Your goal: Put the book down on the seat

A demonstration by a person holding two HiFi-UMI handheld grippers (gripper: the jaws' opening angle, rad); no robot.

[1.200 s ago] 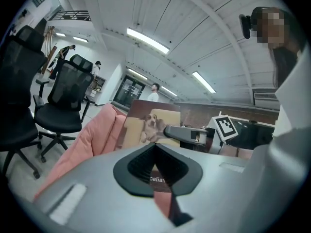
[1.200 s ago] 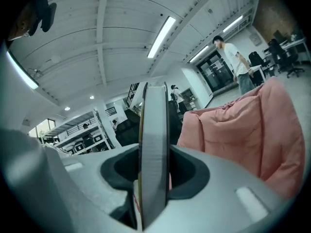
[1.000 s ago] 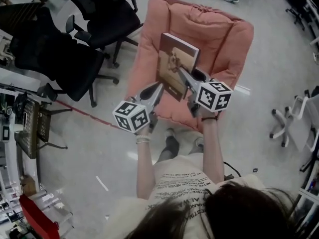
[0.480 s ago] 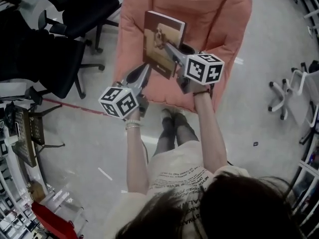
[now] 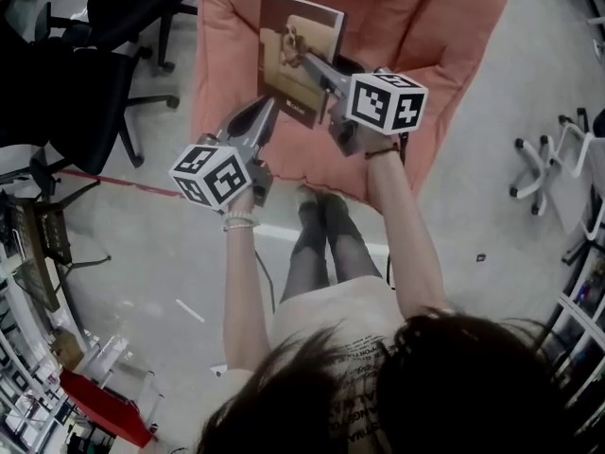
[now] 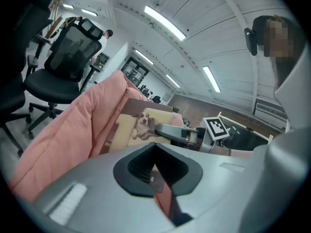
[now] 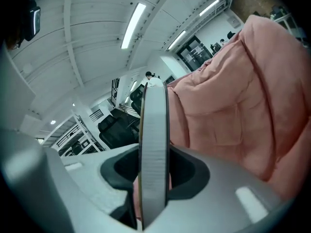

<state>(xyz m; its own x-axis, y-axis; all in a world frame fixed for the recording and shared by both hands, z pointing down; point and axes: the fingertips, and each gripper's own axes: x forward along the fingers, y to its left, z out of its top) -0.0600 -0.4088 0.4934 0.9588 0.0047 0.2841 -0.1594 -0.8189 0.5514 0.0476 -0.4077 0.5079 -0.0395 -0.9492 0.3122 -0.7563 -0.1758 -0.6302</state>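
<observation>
The pale glossy floor (image 5: 492, 206) carries a pink padded seat (image 5: 444, 55) at the top of the head view; black office chairs (image 5: 66, 93) stand on wheeled bases to its left; a white chair base (image 5: 544, 173) stands well apart at the right. A red line (image 5: 123, 183) crosses the floor beside the black chairs; the person's feet (image 5: 317, 201) stand just before the seat's front edge.

Nothing legible. The book (image 5: 284, 64) cover has tiny white lettering near its lower edge — too small to read. The print on the person's shirt (image 5: 364, 348) is blurred and half hidden by hair — unreadable.
</observation>
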